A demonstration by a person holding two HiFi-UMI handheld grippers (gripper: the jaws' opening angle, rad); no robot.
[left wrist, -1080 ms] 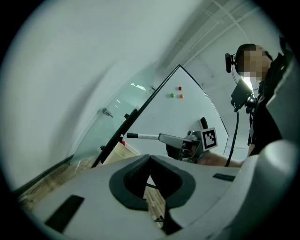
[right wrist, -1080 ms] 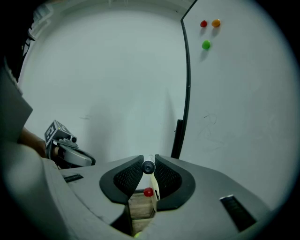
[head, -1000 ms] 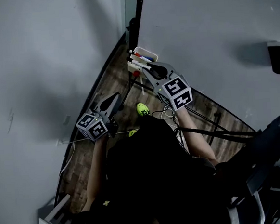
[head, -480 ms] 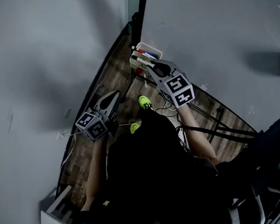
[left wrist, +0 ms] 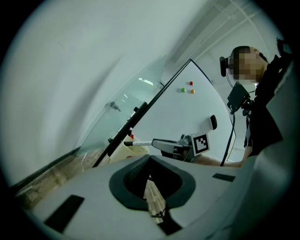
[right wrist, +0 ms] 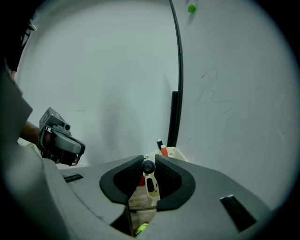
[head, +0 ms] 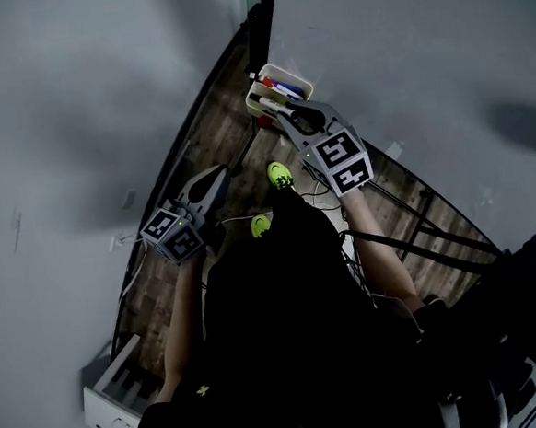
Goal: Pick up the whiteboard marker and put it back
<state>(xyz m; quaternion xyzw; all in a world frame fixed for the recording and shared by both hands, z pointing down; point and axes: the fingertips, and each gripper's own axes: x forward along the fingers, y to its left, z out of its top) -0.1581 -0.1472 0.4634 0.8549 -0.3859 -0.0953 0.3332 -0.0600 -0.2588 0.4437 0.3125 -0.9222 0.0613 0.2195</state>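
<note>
Black marker (right wrist: 148, 166) nipped, R gripper (right wrist: 149, 161) narrow.

The left gripper (left wrist: 149, 157) fills the near edge. Its jaws are closed together at the tips with nothing held between them, and wooden floor (left wrist: 153, 199) is seen through the gap behind. Farther off, a whiteboard marker (left wrist: 139, 143), white-bodied with a dark tip, is clamped in the right gripper (left wrist: 157, 143). The tip is pointed left at a cream holder (left wrist: 123, 152) beside the black-framed whiteboard (left wrist: 187, 112). Three small magnets (left wrist: 191, 84) and a dark eraser (left wrist: 213, 122) are stuck to the board. A person (left wrist: 262, 117) is seen at the right.
</note>
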